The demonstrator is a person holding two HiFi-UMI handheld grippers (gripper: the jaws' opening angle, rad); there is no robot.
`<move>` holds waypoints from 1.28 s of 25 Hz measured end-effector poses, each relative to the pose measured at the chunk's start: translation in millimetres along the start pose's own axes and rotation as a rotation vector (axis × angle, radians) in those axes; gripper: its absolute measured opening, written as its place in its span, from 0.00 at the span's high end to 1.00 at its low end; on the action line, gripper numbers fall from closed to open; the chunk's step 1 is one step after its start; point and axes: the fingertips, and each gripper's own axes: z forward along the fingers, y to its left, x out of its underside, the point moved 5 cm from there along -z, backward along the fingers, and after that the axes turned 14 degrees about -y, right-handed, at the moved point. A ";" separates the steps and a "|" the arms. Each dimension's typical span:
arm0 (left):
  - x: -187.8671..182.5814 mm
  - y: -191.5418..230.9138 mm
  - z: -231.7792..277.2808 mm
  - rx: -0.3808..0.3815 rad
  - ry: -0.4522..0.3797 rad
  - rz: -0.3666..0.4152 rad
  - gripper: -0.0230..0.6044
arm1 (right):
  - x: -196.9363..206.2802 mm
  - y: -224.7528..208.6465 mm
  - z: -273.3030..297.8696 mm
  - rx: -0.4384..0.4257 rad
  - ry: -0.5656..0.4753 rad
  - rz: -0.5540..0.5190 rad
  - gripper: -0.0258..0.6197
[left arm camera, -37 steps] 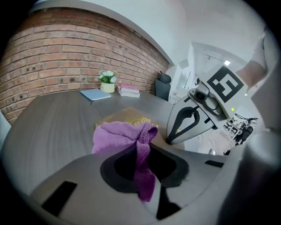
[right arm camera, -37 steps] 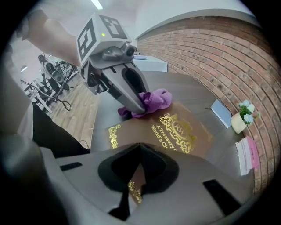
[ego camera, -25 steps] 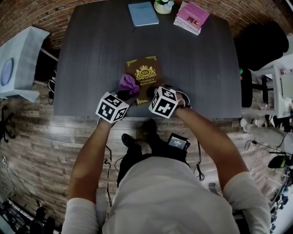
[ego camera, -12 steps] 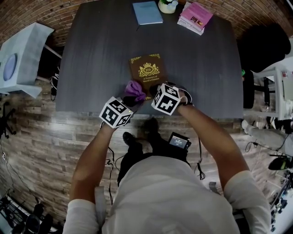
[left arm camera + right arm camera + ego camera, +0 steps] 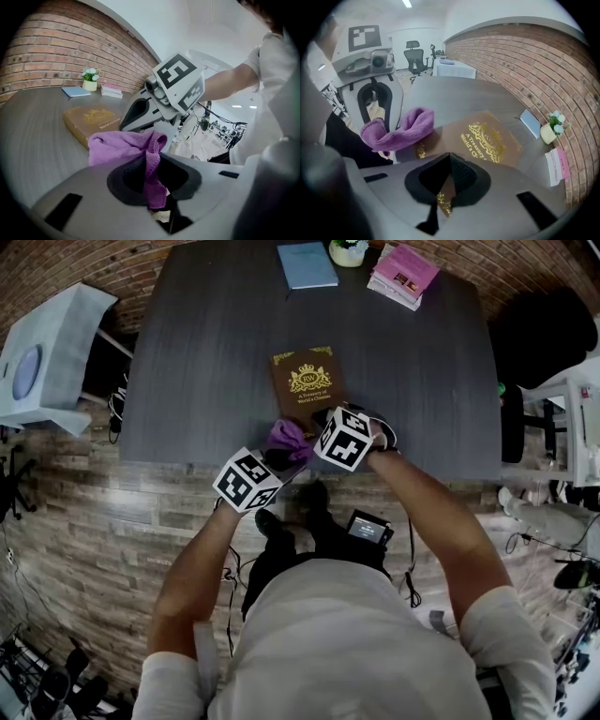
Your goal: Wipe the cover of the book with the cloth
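Both tools are working: the left tool [image 5: 151, 176] pinches the purple cloth [image 5: 286, 437] at the book's near edge, and the right tool [image 5: 449, 180] clamps the brown book [image 5: 307, 381] by its corner on the counter [image 5: 187, 352]. Wiping seems underway, with most of the cover bare beyond the cloth.

You're in an office: swivel chairs [image 5: 414, 57] under a ceiling strip light [image 5: 407, 3], a brick wall [image 5: 511, 61], your dark bench [image 5: 206, 352] with stacked books [image 5: 401, 276] and a potted plant [image 5: 347, 251]
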 end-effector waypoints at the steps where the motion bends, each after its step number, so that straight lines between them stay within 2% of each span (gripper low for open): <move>1: 1.3 -2.8 -0.9 0.003 -0.002 -0.005 0.85 | 0.0 0.4 -0.3 0.009 -0.001 -0.001 0.94; 7: 8.2 -22.2 -8.4 0.027 -0.025 -0.037 0.85 | 0.7 6.4 -7.9 0.063 -0.014 -0.025 0.94; 14: 3.1 -39.0 -26.3 0.028 -0.122 -0.106 0.85 | -6.6 7.4 -29.7 0.123 -0.073 0.045 0.93; 16: -2.7 -45.1 -33.1 0.029 -0.158 -0.119 0.85 | -8.3 8.8 -37.6 0.140 -0.093 0.079 0.89; 18: -8.6 -51.2 -40.8 0.030 -0.202 -0.135 0.85 | -9.5 11.0 -45.4 0.158 -0.114 0.122 0.77; 24: -26.2 -70.1 -69.7 0.032 -0.347 -0.191 0.85 | -20.7 21.3 -71.4 0.218 -0.183 0.183 0.77; 32: -51.3 -85.7 -116.8 0.029 -0.530 -0.224 0.85 | -40.7 34.2 -111.9 0.319 -0.300 0.288 0.77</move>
